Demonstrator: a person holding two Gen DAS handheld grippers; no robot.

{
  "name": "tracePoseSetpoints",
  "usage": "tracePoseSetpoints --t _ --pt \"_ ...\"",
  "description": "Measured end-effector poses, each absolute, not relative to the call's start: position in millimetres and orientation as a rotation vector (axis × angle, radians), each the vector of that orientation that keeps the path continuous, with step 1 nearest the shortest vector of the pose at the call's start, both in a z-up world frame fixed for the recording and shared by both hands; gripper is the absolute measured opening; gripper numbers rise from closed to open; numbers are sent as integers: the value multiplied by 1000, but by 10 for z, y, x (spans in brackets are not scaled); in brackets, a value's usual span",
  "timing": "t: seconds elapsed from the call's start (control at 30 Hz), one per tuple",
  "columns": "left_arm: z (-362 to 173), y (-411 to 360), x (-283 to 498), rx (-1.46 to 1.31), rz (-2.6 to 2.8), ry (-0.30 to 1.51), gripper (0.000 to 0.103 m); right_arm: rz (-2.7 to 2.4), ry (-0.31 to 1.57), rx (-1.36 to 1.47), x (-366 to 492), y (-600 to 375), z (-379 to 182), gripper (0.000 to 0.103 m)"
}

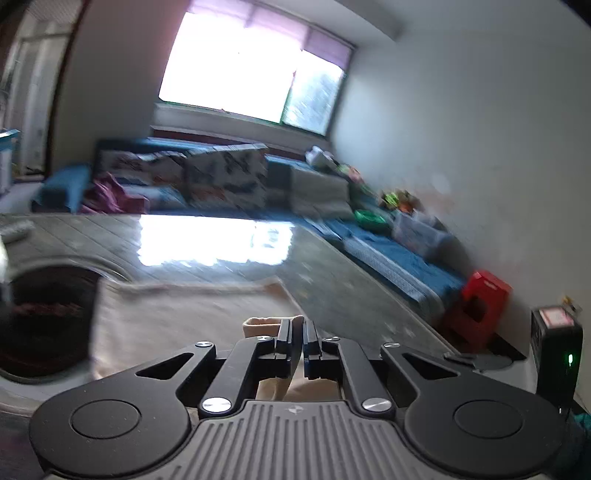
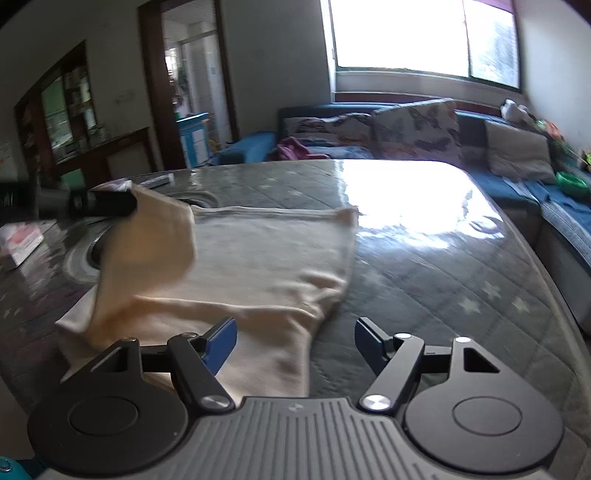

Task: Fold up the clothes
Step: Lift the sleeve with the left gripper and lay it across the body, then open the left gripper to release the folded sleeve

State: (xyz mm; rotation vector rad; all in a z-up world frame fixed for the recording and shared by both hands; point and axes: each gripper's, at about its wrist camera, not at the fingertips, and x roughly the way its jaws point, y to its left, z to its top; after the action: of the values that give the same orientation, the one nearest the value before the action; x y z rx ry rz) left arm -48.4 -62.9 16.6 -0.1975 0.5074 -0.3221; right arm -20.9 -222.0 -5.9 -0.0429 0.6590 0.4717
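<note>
My left claw [image 1: 298, 338] is clenched on a corner of the cream garment [image 2: 266, 258], a soft, matte knit with a ribbed hem; that corner is raised off the tabletop [image 2: 424, 258] in a limp flap while the rest lies flat. My right claw [image 2: 295, 341] is released, its blue-padded fingers [image 2: 221, 347] spread wide over the near edge of the cloth, gripping nothing. The tabletop is glossy and dark grey, with a quilted diamond pattern and pale stars, and window [image 2: 424, 33] glare shines on it. A round dark recess [image 1: 44, 317] sits at its left. Beyond, a blue sofa [image 2: 535, 184] with patterned cushions [image 2: 417, 129] lines the walls.
</note>
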Motion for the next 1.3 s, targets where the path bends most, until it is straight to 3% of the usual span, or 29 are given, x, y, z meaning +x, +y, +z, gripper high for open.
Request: tracePoseSetpoints --t 0.17,0.3,0.33,0.37,0.4,0.63,0.8,0.93,1.1,1.3 --pt "-84 -837 -396 -166 -384 581 7 423 667 -24 -176 -2379 -92 71" --pt "-216 -881 -397 -147 -439 631 13 410 665 -18 -167 -2412 -74 70" --pt "-225 -847 -413 -144 -438 634 18 407 664 -17 -165 -2420 -70 70" --pt "-226 -784 -426 -144 -423 634 31 406 663 -17 -162 -2422 -63 70" --pt "-227 -722 -438 -143 -409 634 36 410 661 -18 -159 -2410 -53 69" --pt "-235 -287 -525 -140 -310 633 36 497 656 -34 -170 -2180 10 62" --pt "-277 21 -582 -128 -228 638 36 576 697 -40 -128 -1954 -53 45" --pt "-370 179 -620 -115 -174 652 36 591 736 -41 -44 -1818 -161 40" --pt "-421 305 -617 -127 -139 656 36 592 761 -55 19 -1735 -252 12" --pt "-433 363 -614 -119 -118 655 36 566 677 -117 -86 -1685 -67 7"
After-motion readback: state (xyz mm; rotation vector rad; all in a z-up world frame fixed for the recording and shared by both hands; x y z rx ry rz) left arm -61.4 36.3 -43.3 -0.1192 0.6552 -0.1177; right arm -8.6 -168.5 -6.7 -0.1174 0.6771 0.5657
